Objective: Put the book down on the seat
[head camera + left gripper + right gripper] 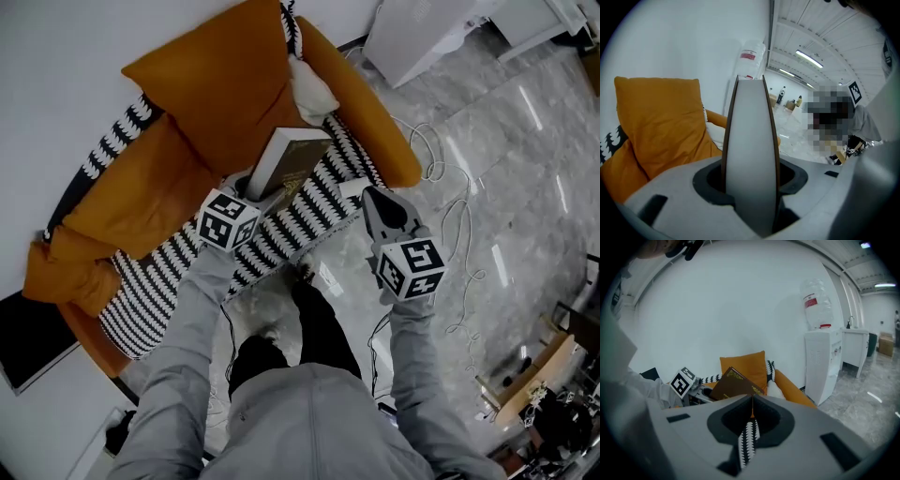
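A thick book [289,157] with brown covers and pale page edges hangs tilted just above the black-and-white zigzag seat [319,202] of an orange armchair. My left gripper [253,190] is shut on the book's near edge. In the left gripper view the book [751,136] stands on edge between the jaws, filling the middle. In the right gripper view the same book [736,383] is seen from its brown cover side. My right gripper [371,196] hovers at the seat's front right edge, apart from the book. Its jaws are shut and hold nothing [751,404].
A big orange back cushion [220,84] leans behind the seat, with a white cloth [311,89] beside it. Orange armrests [375,122] flank the seat. White cables [448,169] lie on the marble floor. A water dispenser [824,352] stands to the right.
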A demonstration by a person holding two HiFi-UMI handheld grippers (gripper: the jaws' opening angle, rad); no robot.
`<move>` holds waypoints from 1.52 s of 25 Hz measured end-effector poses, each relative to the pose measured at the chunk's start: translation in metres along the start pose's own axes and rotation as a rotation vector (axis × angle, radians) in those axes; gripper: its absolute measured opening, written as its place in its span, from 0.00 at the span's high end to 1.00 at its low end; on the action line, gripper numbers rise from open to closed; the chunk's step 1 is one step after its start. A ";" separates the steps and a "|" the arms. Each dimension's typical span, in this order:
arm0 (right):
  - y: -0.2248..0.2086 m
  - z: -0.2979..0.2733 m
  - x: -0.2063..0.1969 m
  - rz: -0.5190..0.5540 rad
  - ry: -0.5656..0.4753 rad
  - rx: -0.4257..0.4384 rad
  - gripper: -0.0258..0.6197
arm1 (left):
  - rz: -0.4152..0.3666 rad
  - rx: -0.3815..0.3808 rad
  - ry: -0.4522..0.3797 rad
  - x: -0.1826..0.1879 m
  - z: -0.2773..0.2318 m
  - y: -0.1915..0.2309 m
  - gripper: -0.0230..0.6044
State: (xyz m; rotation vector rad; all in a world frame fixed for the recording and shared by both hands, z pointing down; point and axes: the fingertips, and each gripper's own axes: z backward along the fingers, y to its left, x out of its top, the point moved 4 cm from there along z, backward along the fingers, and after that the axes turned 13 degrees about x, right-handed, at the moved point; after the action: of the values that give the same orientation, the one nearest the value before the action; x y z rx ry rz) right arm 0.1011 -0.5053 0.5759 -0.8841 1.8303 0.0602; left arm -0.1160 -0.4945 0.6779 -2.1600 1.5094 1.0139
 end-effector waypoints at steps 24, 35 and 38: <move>-0.045 -0.053 -0.072 -0.137 0.096 0.033 0.91 | 0.038 0.006 0.284 -0.078 -0.139 0.030 0.59; -0.039 -0.064 -0.086 -0.156 0.128 0.048 0.91 | -0.004 0.023 0.367 -0.111 -0.160 0.041 0.59; -0.039 -0.063 -0.088 -0.157 0.131 0.050 0.91 | 0.002 0.026 0.377 -0.117 -0.161 0.040 0.58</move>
State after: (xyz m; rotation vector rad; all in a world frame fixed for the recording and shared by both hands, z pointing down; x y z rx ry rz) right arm 0.0900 -0.5132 0.6898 -1.0130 1.8688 -0.1448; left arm -0.1156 -0.5290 0.8785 -2.4297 1.6696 0.6041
